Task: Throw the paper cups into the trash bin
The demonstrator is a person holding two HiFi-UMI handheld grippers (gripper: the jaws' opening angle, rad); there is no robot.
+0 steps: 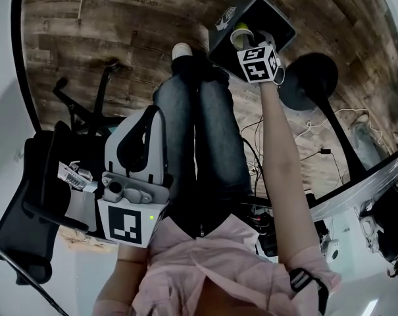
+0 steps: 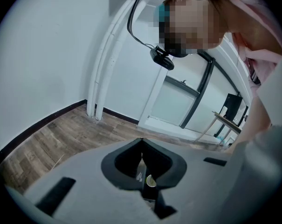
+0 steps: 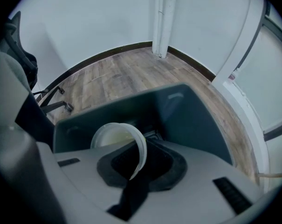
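A person in a pink shirt [image 1: 212,262] and jeans [image 1: 205,130] stands on a wood-plank floor [image 1: 120,18] and reaches the right arm out over a dark trash bin [image 1: 281,22]. The right gripper [image 3: 137,169] is clamped on the thin wall of a white paper cup [image 3: 113,136], one jaw inside the rim and one outside. The cup is tilted with its open mouth toward the camera and hangs over the bin's open top; whether it is below the bin's rim cannot be told. From the head view, the cup sits inside the outline of the bin's mouth, just beyond the gripper's marker cube [image 1: 258,63]. The left gripper [image 2: 141,164] is held close against the person's body, well apart from the bin, with its jaws pressed together and nothing between them. It points toward a white wall and a glass partition. A black office chair [image 1: 34,196] stands at the person's left, and loose cables [image 1: 251,137] lie on the floor beside the right leg. One white shoe [image 1: 181,50] shows near the bin.
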